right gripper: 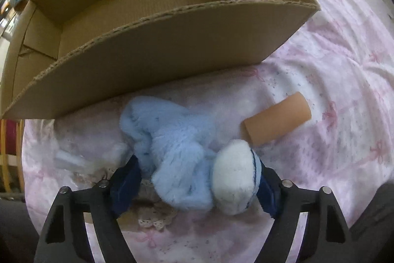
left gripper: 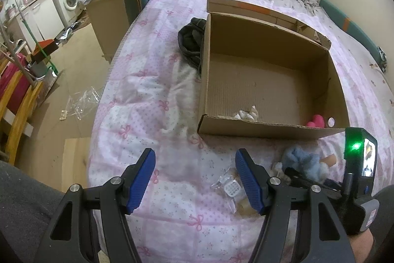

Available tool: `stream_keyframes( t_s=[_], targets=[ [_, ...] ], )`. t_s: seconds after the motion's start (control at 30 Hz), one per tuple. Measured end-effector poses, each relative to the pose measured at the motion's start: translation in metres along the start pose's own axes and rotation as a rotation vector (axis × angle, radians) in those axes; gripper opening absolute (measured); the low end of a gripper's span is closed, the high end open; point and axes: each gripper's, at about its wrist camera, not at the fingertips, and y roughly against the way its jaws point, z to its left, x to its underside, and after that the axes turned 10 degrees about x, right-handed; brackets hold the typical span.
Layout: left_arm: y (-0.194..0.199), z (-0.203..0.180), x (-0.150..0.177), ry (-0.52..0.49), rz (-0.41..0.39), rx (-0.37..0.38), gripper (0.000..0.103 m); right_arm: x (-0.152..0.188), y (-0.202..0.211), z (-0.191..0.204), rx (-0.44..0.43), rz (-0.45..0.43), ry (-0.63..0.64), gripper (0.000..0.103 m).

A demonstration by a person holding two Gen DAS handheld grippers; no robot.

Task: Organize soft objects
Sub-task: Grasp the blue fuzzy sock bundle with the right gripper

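Left wrist view: left tongs (left gripper: pixel 195 179) spread wide, holding nothing, hovering over the pink bed (left gripper: pixel 138 95) near the box (left gripper: pixel 266 131). Box sits far-right of them, open, with a white scrap (left gripper: pixel 247 113) and a pink thing (left gripper: pixel 316 120) already inside by the near wall. A clear packet (left gripper: pixel 230 185) lies just beside the right blue pad. Blue plush (left gripper: pixel 304 160) shows to the right, in front of the box.

Right wrist view: right tongs (right gripper: pixel 199 179) sit around the plush (right gripper: pixel 172 139), pads on both sides; probably pinching it, though blur hides real contact. Plush rests on the bed just near of the box wall (right gripper: pixel 157 46). A tan tube (right gripper: pixel 277 118) lies just right of it, a lace piece (right gripper: pixel 152 218) underneath.

Risks: grip takes only fluffy pile or the white end, so the plush slips or dangles on lifting. The near wall is close and high; a low carry would snag the plush or shove the box. Lace could get dragged along.
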Motion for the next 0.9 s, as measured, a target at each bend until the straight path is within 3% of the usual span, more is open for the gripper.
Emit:
stream_keyframes(
  t_s=[0.07, 0.17, 0.4, 0.57, 0.73, 0.9],
  targets=[
    [0.0, 0.001, -0.001, 0.009, 0.002, 0.004, 0.065, 0.001, 0.003, -0.001, -0.02, -0.014, 0.01, 0.053],
    [0.001, 0.003, -0.001, 0.02, 0.001, 0.004, 0.065, 0.002, 0.012, -0.004, -0.084, -0.012, 0.015, 0.042],
    [-0.006, 0.013, 0.0, 0.072, 0.037, 0.004, 0.065, 0.006, 0.056, -0.038, -0.285, -0.017, -0.037, 0.041],
    [-0.021, 0.029, 0.003, 0.157, 0.103, 0.018, 0.064, -0.001, 0.086, -0.062, -0.509, -0.037, -0.062, 0.041],
    [-0.043, 0.037, 0.011, 0.192, 0.212, 0.015, 0.064, 0.002, 0.094, -0.058, -0.521, -0.104, 0.001, 0.041],
    [-0.069, 0.026, 0.017, 0.173, 0.304, 0.068, 0.063, 0.011, 0.079, -0.066, -0.576, -0.071, -0.07, 0.041]
  ],
)
